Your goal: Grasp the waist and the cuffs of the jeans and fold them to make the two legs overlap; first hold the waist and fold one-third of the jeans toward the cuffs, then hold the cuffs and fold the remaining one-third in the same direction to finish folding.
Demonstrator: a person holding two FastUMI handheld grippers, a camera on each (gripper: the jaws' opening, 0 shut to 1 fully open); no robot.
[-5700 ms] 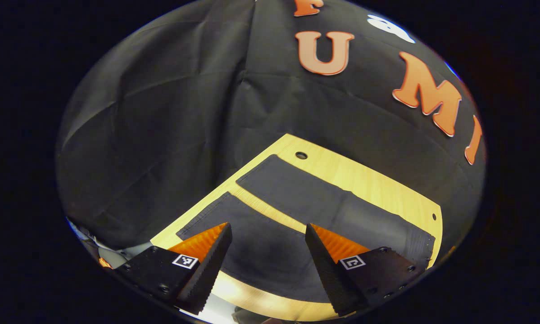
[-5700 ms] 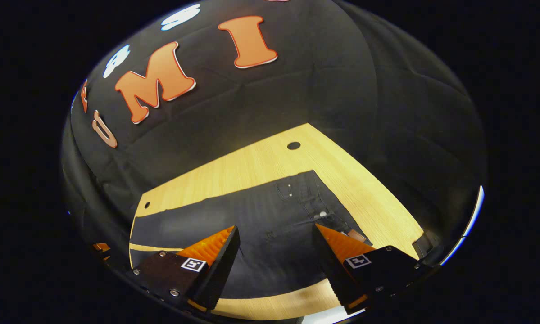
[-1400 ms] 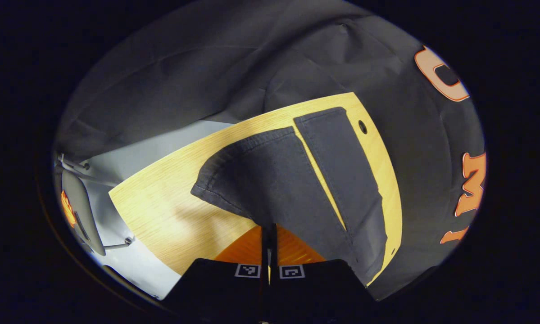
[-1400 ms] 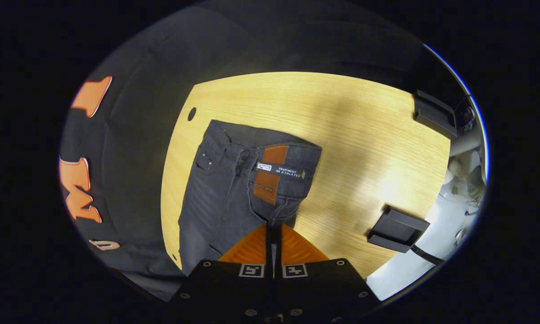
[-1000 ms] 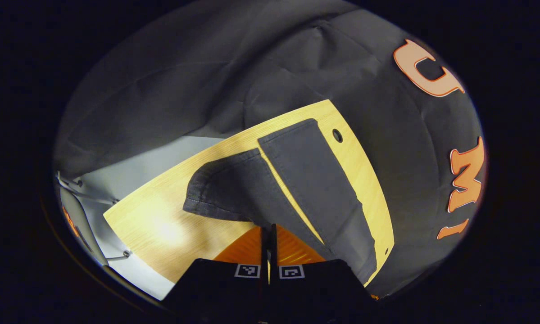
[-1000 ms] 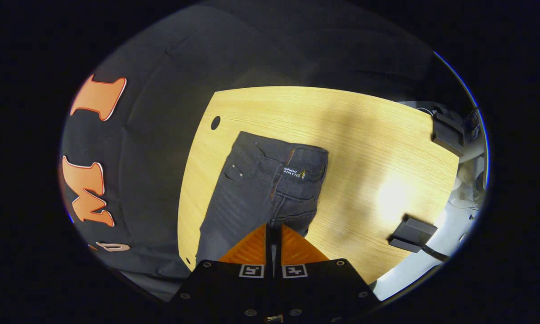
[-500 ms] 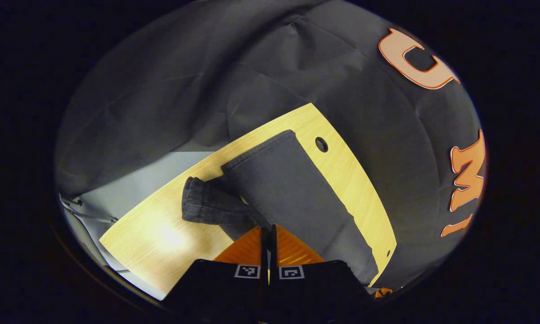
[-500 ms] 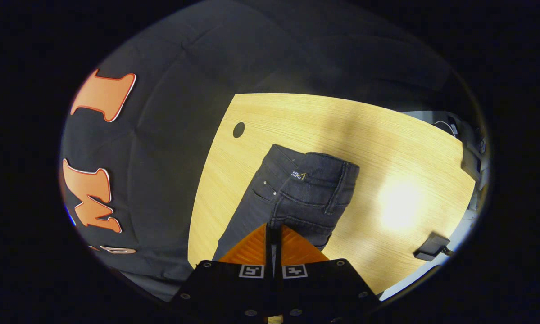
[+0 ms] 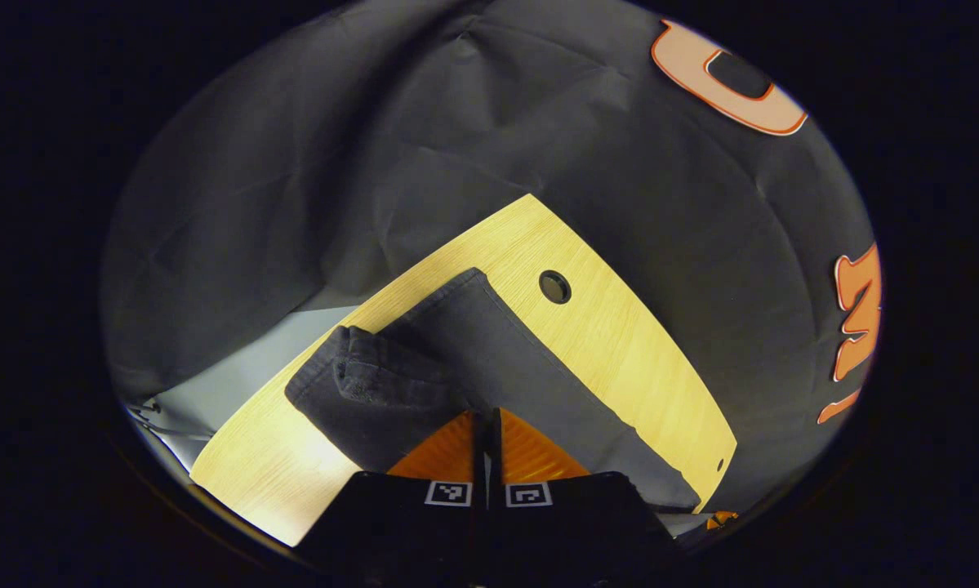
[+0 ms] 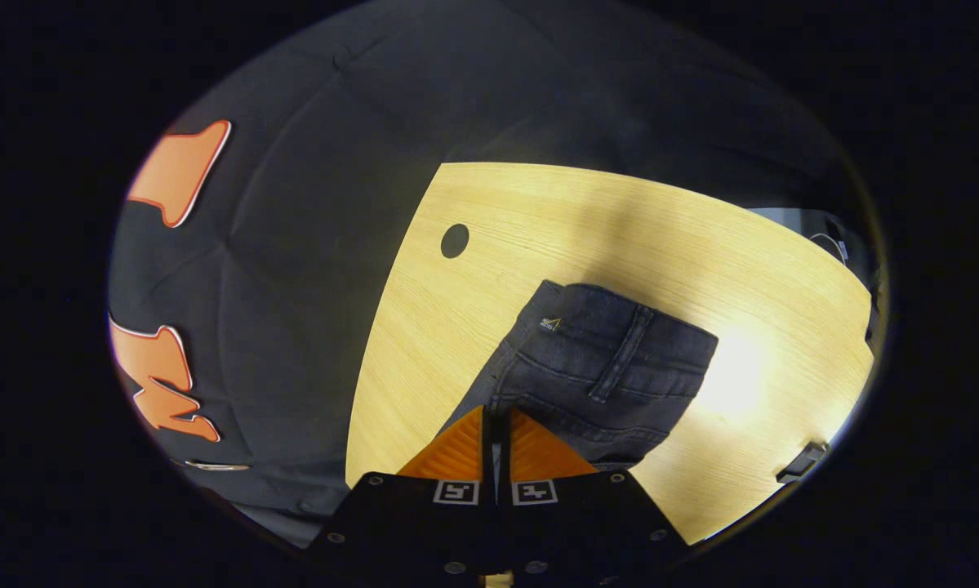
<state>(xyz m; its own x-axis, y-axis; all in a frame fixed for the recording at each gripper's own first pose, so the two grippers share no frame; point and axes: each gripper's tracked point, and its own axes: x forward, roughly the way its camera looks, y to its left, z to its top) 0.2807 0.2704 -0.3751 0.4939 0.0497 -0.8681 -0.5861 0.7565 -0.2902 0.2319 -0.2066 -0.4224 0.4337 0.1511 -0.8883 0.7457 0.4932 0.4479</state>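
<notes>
Dark denim: in the left gripper view your left gripper [image 9: 486, 418] is pinched closed on the jeans [image 9: 489, 359], the cuff end bunched over the leg that lies along the wooden table [image 9: 620, 343], beside the round hole [image 9: 554, 287].

In the right gripper view your right gripper [image 10: 496, 418] is likewise clamped on the jeans [image 10: 611, 367], waistband [image 10: 632, 314] doubled over, near the table's [image 10: 538, 212] hole [image 10: 455, 241].

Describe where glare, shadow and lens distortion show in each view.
Left gripper view: glare on the wooden table at its near corner; the fisheye bows its straight edge. Right gripper view: a bright hotspot beside the jeans, with a soft shadow band across the tabletop behind them.
</notes>
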